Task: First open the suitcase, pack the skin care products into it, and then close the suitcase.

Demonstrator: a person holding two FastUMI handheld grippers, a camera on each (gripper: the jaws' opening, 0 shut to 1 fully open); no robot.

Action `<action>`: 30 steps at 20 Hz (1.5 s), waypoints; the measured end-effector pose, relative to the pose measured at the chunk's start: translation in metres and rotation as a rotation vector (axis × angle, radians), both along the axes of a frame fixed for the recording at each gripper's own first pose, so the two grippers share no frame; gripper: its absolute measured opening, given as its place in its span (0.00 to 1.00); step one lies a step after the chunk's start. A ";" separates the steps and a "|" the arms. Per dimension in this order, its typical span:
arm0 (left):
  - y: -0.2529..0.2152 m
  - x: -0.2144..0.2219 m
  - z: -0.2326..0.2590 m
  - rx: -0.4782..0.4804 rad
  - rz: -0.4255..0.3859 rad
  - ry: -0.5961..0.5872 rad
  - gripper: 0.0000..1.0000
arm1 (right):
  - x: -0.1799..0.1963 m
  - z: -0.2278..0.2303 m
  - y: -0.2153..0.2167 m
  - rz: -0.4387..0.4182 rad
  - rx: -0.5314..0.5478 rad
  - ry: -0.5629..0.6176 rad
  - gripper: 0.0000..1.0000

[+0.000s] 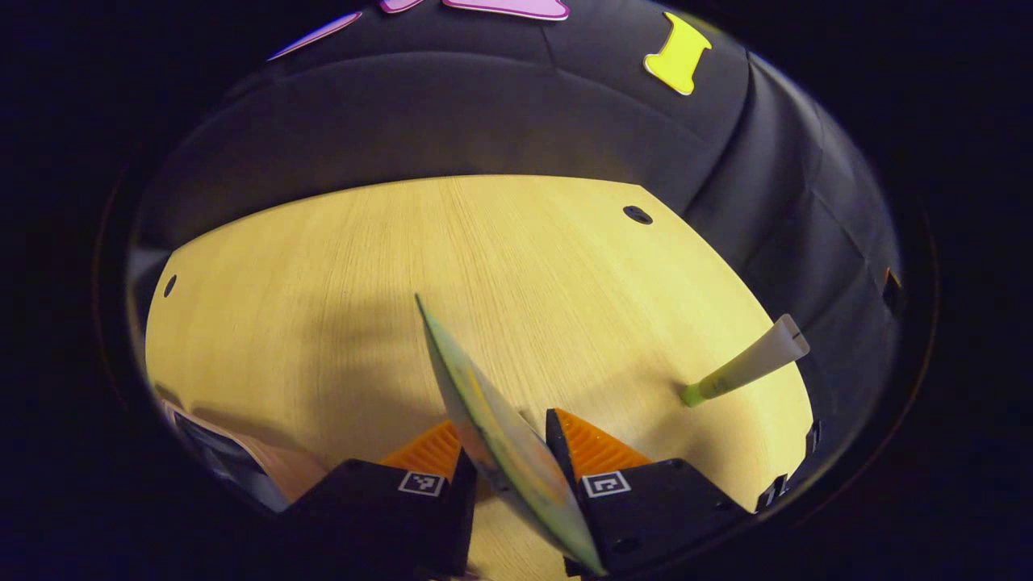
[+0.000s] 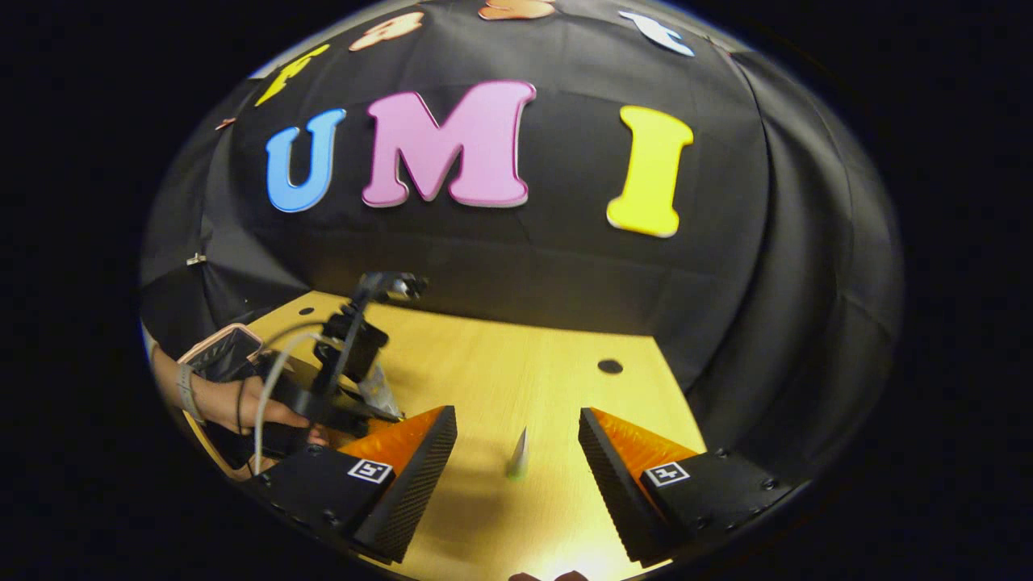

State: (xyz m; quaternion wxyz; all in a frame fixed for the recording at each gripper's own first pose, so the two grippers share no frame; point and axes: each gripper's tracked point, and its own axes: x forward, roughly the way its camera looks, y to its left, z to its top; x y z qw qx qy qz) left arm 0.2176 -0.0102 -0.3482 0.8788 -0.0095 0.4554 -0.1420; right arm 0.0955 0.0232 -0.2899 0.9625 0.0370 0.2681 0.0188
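Note:
My left gripper (image 1: pixel 504 426) is shut on a thin flat skin care sachet (image 1: pixel 492 420), green and yellow, which stands on edge between the fingers and sticks out over the wooden table (image 1: pixel 484 258). A white tube with a green cap (image 1: pixel 742 367) stands cap-down on the table to the right, apart from this gripper. In the right gripper view the same tube (image 2: pixel 517 456) is small and ahead, between the wide-spread fingers of my right gripper (image 2: pixel 516 413), which is open and holds nothing. To the left there, a hand (image 2: pixel 234 403) holds the left gripper (image 2: pixel 367 407) with the sachet (image 2: pixel 379 394).
A pink-rimmed edge of the suitcase (image 1: pixel 230 456) shows at the lower left, and again behind the hand (image 2: pixel 222 345). The table has round holes (image 1: pixel 637 215) near its far corners. Black cloth walls close in the back and the right side.

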 end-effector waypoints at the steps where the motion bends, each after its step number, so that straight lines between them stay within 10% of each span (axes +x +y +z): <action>1: -0.001 -0.005 0.004 0.004 -0.013 0.005 0.45 | -0.001 -0.024 0.001 -0.006 0.029 0.073 0.97; 11: 0.019 -0.068 0.102 -0.087 0.011 -0.016 0.45 | 0.028 -0.156 0.018 -0.005 0.134 0.345 0.93; 15: 0.083 -0.103 0.109 -0.052 0.109 0.024 0.45 | 0.027 -0.138 0.037 0.020 0.169 0.334 0.29; 30: 0.261 -0.247 0.000 0.222 0.354 0.504 0.45 | -0.065 0.004 0.279 0.377 0.318 0.272 0.29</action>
